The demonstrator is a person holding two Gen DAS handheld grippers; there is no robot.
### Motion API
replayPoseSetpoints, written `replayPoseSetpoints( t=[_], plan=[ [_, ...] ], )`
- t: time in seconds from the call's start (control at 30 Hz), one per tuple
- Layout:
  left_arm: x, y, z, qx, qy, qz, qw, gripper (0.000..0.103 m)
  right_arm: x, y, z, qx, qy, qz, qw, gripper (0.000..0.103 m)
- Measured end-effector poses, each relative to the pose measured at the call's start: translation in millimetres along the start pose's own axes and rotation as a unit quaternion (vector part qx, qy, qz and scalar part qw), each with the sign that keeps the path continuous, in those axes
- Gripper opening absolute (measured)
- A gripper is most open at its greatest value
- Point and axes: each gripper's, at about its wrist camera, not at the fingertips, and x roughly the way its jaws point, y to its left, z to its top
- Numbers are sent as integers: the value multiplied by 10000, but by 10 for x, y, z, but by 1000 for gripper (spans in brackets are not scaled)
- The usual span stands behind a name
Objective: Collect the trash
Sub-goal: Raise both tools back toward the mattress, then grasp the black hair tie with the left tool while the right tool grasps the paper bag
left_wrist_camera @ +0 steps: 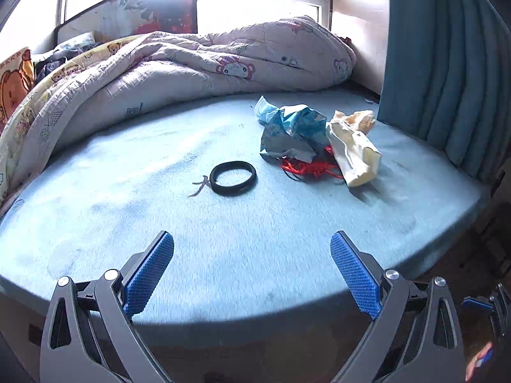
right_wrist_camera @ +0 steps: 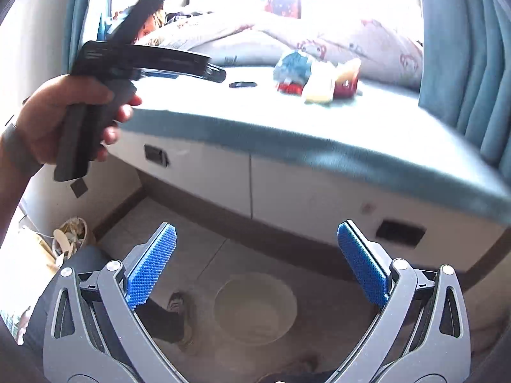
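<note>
Trash lies on the blue bed sheet [left_wrist_camera: 159, 223]: a crumpled blue-white wrapper [left_wrist_camera: 292, 131], a cream paper bag [left_wrist_camera: 354, 150], a red string tangle [left_wrist_camera: 308, 169] and a black ring [left_wrist_camera: 233, 178]. My left gripper [left_wrist_camera: 252, 269] is open and empty, above the near edge of the bed, well short of the ring. My right gripper [right_wrist_camera: 255, 263] is open and empty, lower, over the floor beside the bed. In the right wrist view the trash pile [right_wrist_camera: 314, 78] is blurred and far; the left gripper's body [right_wrist_camera: 127, 60] is held in a hand at upper left.
A rumpled cartoon quilt [left_wrist_camera: 179, 67] fills the back of the bed. A teal curtain [left_wrist_camera: 440, 63] hangs at the right. On the floor stand a round pale basin [right_wrist_camera: 255, 308] and a small full bin [right_wrist_camera: 72, 234]. The bed base has white drawers [right_wrist_camera: 287, 188].
</note>
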Motion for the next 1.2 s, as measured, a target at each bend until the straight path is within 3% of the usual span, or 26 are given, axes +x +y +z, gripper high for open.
replayPoseSetpoints(
  t=[0.13,0.27,0.37,0.63,0.93,1.2],
  plan=[
    [344,100,210,-21,243,-331,9992,75,78,-87,218,66,-125,-71,9999,98],
    [704,67,313,179,430,-341,9983,69,160,-205,339,187,-179,-13,9997,98],
    [893,46,327,320,583,-346,9972,57,217,-278,422,198,-173,19,9997,98],
    [965,83,350,269,568,-566,9964,11,450,-462,814,65,-257,-121,9996,98],
    [907,109,313,206,502,-595,9967,3,957,-924,1534,670,-5,-374,9971,98],
    [623,198,200,92,302,-692,9971,3,1450,-870,1732,627,399,-352,9966,94]
  ],
)
